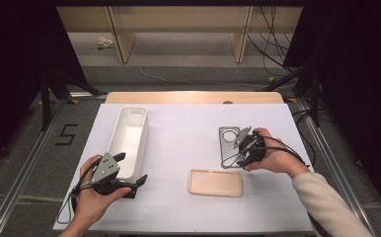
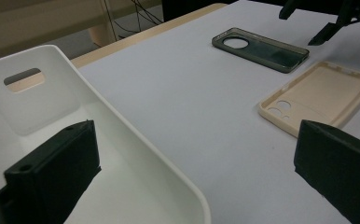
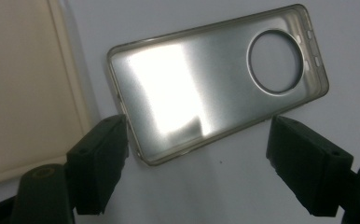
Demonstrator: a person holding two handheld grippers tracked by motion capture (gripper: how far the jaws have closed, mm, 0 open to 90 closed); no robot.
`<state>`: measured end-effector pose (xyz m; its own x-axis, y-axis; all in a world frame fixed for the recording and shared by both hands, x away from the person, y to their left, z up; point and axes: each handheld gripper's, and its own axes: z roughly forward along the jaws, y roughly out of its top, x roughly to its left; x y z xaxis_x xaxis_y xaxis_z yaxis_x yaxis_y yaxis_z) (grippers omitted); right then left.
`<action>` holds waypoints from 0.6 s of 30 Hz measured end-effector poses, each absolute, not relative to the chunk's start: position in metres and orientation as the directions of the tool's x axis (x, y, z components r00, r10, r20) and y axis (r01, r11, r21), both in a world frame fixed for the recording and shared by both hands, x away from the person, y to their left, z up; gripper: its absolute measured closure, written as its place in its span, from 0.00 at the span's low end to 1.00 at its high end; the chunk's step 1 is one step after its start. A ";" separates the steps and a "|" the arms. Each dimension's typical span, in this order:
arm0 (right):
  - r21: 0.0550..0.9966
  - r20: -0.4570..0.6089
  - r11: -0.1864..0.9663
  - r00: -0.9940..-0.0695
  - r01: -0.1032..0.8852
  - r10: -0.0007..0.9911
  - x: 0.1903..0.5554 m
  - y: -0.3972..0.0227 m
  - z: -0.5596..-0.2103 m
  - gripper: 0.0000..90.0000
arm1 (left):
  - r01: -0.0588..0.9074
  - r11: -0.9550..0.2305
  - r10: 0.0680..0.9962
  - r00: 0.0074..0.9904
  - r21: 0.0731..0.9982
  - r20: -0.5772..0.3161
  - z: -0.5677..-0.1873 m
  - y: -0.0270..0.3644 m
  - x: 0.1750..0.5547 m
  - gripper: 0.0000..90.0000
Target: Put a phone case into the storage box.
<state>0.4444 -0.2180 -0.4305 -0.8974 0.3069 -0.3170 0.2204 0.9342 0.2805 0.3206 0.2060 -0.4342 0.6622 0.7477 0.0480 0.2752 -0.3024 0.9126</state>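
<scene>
Grey phone case point(image 3: 218, 84): lying slantwise just ahead, long axis crossing the jaws.
Right gripper point(image 3: 199, 140): hanging nearest, jaws spread wide, gripping nothing.

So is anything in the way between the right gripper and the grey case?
No, nothing visible. The right gripper hangs open just over the grey case, with bare table around it.

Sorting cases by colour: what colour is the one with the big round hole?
Smoky translucent grey case, clearest in the right gripper view.

The right gripper point(image 1: 241, 148) covered the grey phone case's point(image 1: 228, 140) near end; the white bin's point(image 2: 122, 140) near wall ran off-frame beneath the left fingers point(image 2: 57, 172).
</scene>
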 end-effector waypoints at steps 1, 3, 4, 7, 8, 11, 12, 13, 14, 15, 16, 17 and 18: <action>0.266 -0.316 0.940 -0.902 0.213 0.294 0.446 -0.216 -0.432 0.24 | 0.276 -0.303 0.748 0.662 0.912 0.048 -0.434 0.206 0.321 0.00; 0.242 -0.321 0.949 -0.906 0.202 0.275 0.447 -0.213 -0.433 0.25 | 0.275 -0.303 0.747 0.663 0.913 0.048 -0.434 0.206 0.321 0.00; 0.220 -0.324 0.957 -0.911 0.190 0.255 0.448 -0.211 -0.434 0.25 | 0.274 -0.302 0.746 0.664 0.913 0.048 -0.434 0.206 0.320 0.00; 0.180 -0.320 0.971 -0.924 0.158 0.210 0.450 -0.205 -0.436 0.25 | 0.274 -0.301 0.746 0.664 0.913 0.047 -0.434 0.205 0.320 0.00; 0.171 -0.314 0.973 -0.927 0.157 0.205 0.451 -0.204 -0.437 0.25 | 0.274 -0.302 0.746 0.664 0.913 0.048 -0.434 0.206 0.320 0.00; 0.153 -0.308 0.978 -0.933 0.143 0.185 0.452 -0.200 -0.440 0.25 | 0.274 -0.301 0.746 0.665 0.913 0.047 -0.434 0.206 0.321 0.00; 0.139 -0.308 0.980 -0.935 0.139 0.176 0.453 -0.199 -0.442 0.25 | 0.273 -0.302 0.745 0.665 0.913 0.047 -0.434 0.206 0.321 0.00; 0.134 -0.300 0.981 -0.938 0.138 0.173 0.453 -0.198 -0.443 0.25 | 0.273 -0.301 0.745 0.665 0.914 0.046 -0.434 0.205 0.321 0.00; 0.125 -0.300 0.982 -0.938 0.139 0.171 0.454 -0.197 -0.444 0.25 | 0.273 -0.301 0.745 0.665 0.914 0.047 -0.434 0.205 0.321 0.00; 0.126 -0.300 0.983 -0.940 0.131 0.164 0.454 -0.196 -0.445 0.25 | 0.273 -0.301 0.745 0.666 0.914 0.046 -0.434 0.206 0.321 0.00; 0.120 -0.299 0.984 -0.941 0.130 0.161 0.454 -0.195 -0.445 0.25 | 0.273 -0.301 0.745 0.666 0.914 0.046 -0.434 0.206 0.321 0.00; 0.120 -0.293 0.985 -0.944 0.125 0.155 0.455 -0.195 -0.446 0.25 | 0.273 -0.300 0.745 0.665 0.914 0.046 -0.434 0.206 0.321 0.00; 0.120 -0.293 0.985 -0.944 0.125 0.155 0.455 -0.195 -0.446 0.25 | 0.274 -0.301 0.745 0.665 0.913 0.045 -0.434 0.206 0.321 0.00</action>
